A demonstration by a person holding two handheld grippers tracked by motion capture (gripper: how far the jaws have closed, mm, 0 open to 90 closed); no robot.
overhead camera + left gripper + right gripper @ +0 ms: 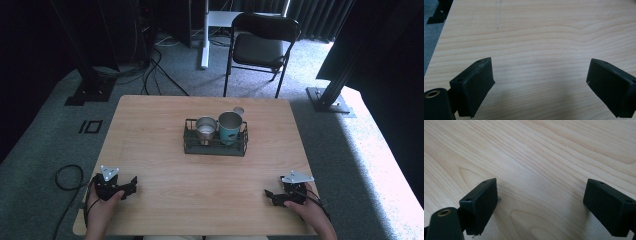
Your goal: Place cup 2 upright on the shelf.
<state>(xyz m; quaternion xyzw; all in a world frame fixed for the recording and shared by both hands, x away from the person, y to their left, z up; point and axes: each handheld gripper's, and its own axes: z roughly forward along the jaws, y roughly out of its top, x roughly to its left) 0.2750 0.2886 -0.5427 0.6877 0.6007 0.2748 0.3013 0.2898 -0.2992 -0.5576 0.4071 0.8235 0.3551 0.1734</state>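
- Presently both the left gripper and right gripper rest open, empty, near the tabletop's front corners.
- Risk: the steel cup and teal cup touch in the wire basket (tight); grasping one could tip the other.

small round thing half hidden behind teal cup, identity unclear

Matt pale wood table, shiny metal cups, black wire rack

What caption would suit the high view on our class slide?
Two open grippers, left gripper and right gripper, rest near the table edge before a wire basket holding two cups.
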